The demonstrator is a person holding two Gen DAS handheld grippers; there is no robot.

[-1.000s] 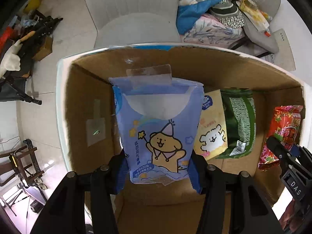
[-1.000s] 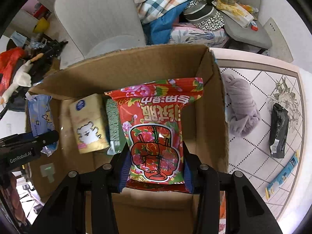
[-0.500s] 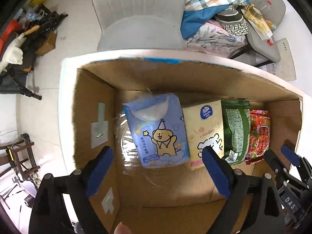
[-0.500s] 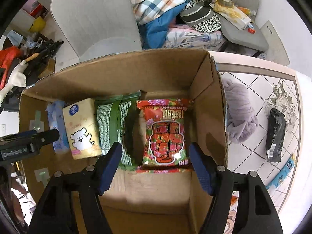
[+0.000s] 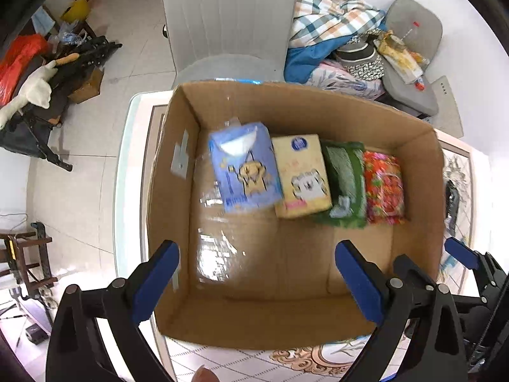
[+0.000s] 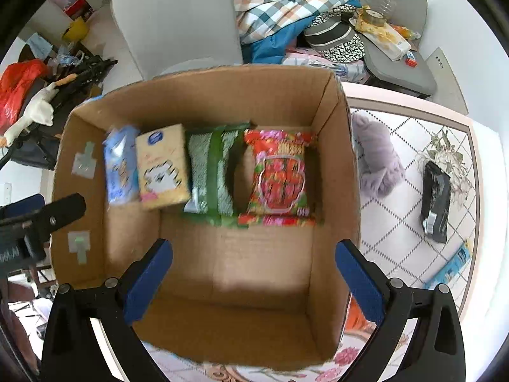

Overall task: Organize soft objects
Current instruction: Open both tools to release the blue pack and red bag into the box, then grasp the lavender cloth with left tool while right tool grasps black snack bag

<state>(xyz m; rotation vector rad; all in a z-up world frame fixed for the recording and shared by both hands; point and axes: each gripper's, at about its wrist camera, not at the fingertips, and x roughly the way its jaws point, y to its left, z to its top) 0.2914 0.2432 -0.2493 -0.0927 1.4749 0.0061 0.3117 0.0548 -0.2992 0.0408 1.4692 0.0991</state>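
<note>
Our left gripper [image 5: 257,273] spread wide and empty above the cardboard box [image 5: 178,146], on its floor in a row blue pack [image 5: 245,167], yellow pack [image 5: 302,175], green pack [image 5: 345,184], red pack [image 6: 278,175], our right gripper [image 6: 254,273] likewise spread, empty.

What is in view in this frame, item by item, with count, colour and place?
open cardboard box: 1, brown, on the table
blue bear-print soft pack: 1, leftmost in box row
yellow tissue pack: 1, beside the blue
green soft pack: 1, third in row
red floral soft pack: 1, rightmost in row
lilac fluffy cloth: 1, on table right of box
black pouch: 1, on table further right
white chair: 1, behind box
left claw: open, empty, above box
right claw: open, empty, above box
</note>
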